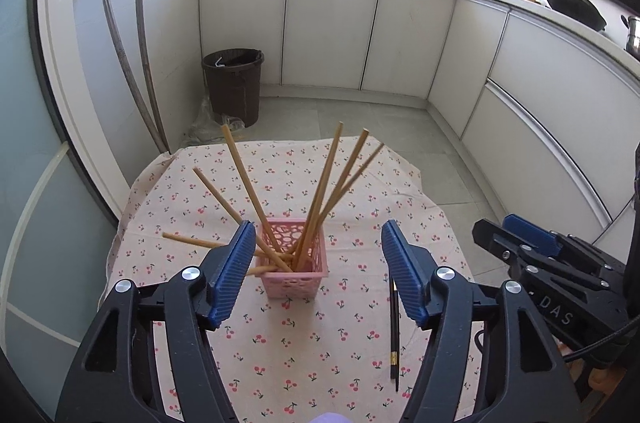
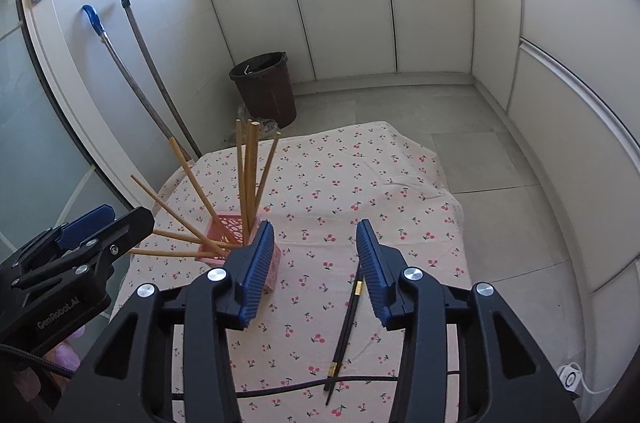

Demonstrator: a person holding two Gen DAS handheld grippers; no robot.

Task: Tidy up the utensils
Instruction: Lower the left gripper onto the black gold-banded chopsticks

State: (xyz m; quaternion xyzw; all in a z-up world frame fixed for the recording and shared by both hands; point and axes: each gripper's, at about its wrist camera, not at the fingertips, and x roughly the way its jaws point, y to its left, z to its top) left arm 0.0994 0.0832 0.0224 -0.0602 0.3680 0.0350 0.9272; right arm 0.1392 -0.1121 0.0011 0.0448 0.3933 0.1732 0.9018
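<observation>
Both the left gripper (image 1: pixel 318 263) and right gripper (image 2: pixel 314 263) hover with jaws apart and empty near the pink basket (image 1: pixel 294 275) of wooden chopsticks (image 1: pixel 320 195), black chopsticks (image 2: pixel 346 323) lying right of it.

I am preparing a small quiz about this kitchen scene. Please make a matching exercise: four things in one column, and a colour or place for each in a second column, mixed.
Things:
1. basket
2. wooden chopsticks
3. black chopsticks
4. bin

Descriptions:
A. lying flat on the tablecloth
B. dark brown, on the floor by the cabinets
C. pink, on the table
D. standing fanned out in a container

Pairs: 1-C, 2-D, 3-A, 4-B
</observation>
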